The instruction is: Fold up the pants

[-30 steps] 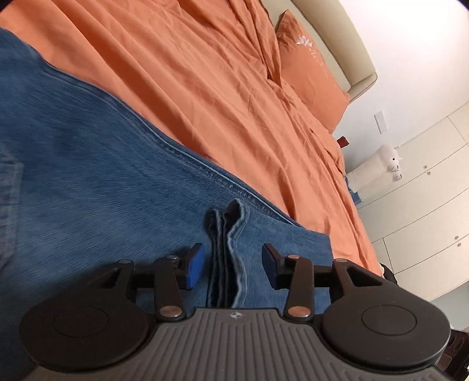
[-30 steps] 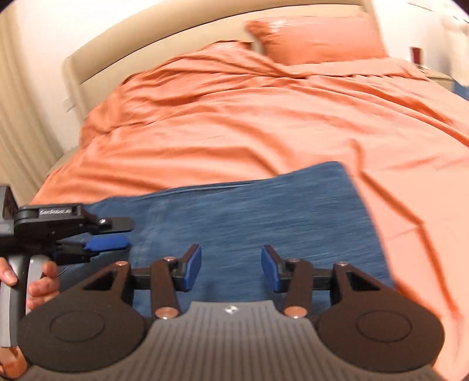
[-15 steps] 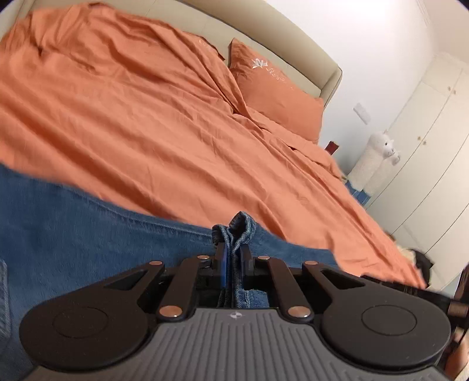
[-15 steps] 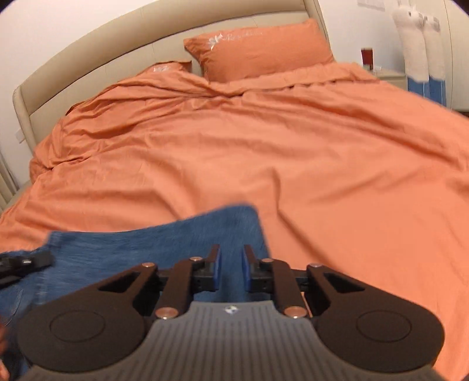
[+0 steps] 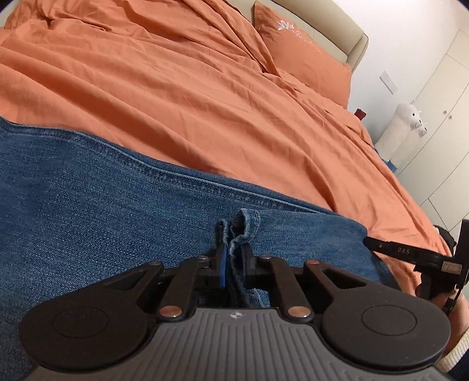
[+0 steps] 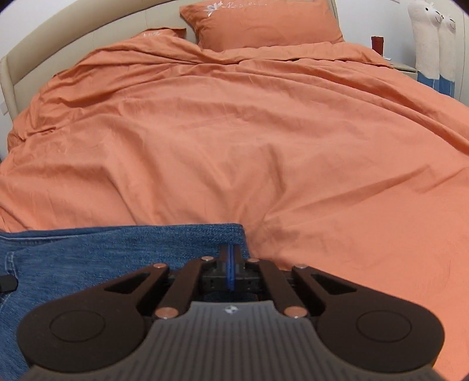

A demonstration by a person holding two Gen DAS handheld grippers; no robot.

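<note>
Blue jeans [image 5: 102, 205] lie flat across the near part of an orange duvet [image 5: 205, 102]. My left gripper [image 5: 233, 255] pinches a bunched hem edge of the jeans that stands up between its blue pads; its jaws are opening slightly with the denim still between them. In the right wrist view the jeans [image 6: 117, 249] end at a corner, and my right gripper [image 6: 231, 258] sits on that corner with its jaws shut together. Whether cloth is caught between them is hidden. The right gripper [image 5: 410, 252] also shows at the right of the left wrist view.
The duvet [image 6: 263, 132] covers the whole bed, with orange pillows [image 6: 263, 23] against a beige headboard [image 6: 73, 32]. A white plush alpaca [image 5: 401, 126], a red cup [image 6: 377, 44] and white wardrobe doors [image 5: 439, 88] stand beyond the bed's right side.
Both grippers went from open to closed. The left closed on the bunched hem and rolled. The right moved rightward and down along the jeans to their corner.
</note>
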